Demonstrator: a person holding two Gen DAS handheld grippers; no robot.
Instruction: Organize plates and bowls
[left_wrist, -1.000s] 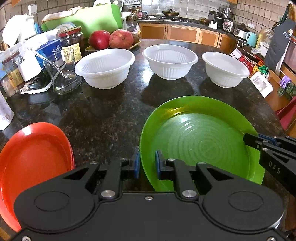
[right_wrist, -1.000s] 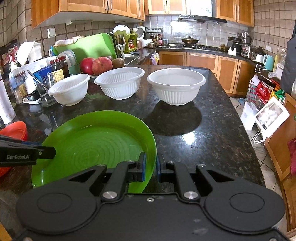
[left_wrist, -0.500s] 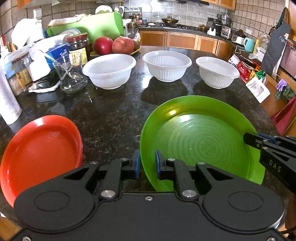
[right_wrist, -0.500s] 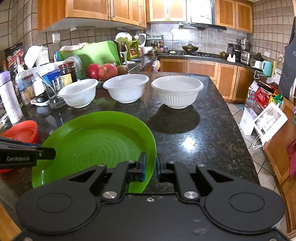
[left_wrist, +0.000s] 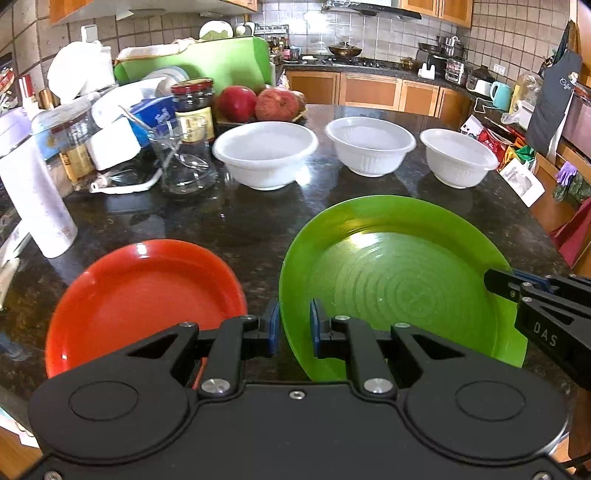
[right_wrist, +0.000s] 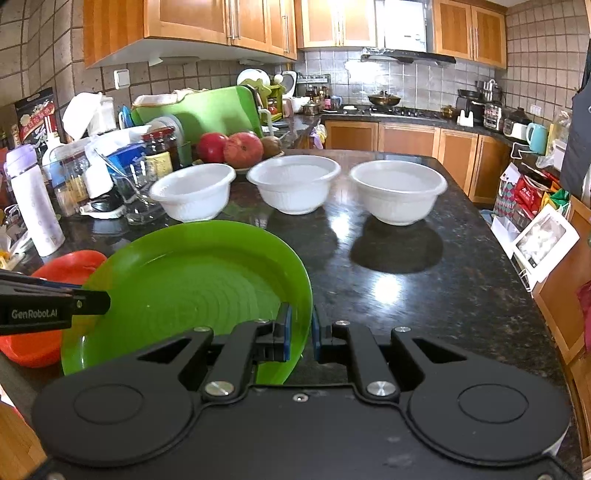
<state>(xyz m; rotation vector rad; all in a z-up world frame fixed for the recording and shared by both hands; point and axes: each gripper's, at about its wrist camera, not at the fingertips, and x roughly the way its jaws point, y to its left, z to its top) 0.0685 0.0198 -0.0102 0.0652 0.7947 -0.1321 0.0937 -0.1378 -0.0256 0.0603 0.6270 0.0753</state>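
Observation:
A green plate (left_wrist: 399, 284) is held above the dark counter by both grippers. My left gripper (left_wrist: 293, 325) is shut on its left rim. My right gripper (right_wrist: 300, 330) is shut on its right rim; the plate also shows in the right wrist view (right_wrist: 192, 288). An orange plate (left_wrist: 144, 299) lies on the counter to the left, also seen in the right wrist view (right_wrist: 48, 332). Three white bowls stand in a row behind: left (left_wrist: 265, 154), middle (left_wrist: 370, 144), right (left_wrist: 458, 157).
A cluttered left side holds a white bottle (left_wrist: 35, 199), a glass jug (left_wrist: 183, 162), a jar (left_wrist: 194, 109) and apples (left_wrist: 258, 103). The counter (right_wrist: 443, 288) edge drops off at the right, with bags on the floor there.
Both grippers have lifted the green plate and pulled back; the view is higher, and more of the orange plate and the white bottle shows.

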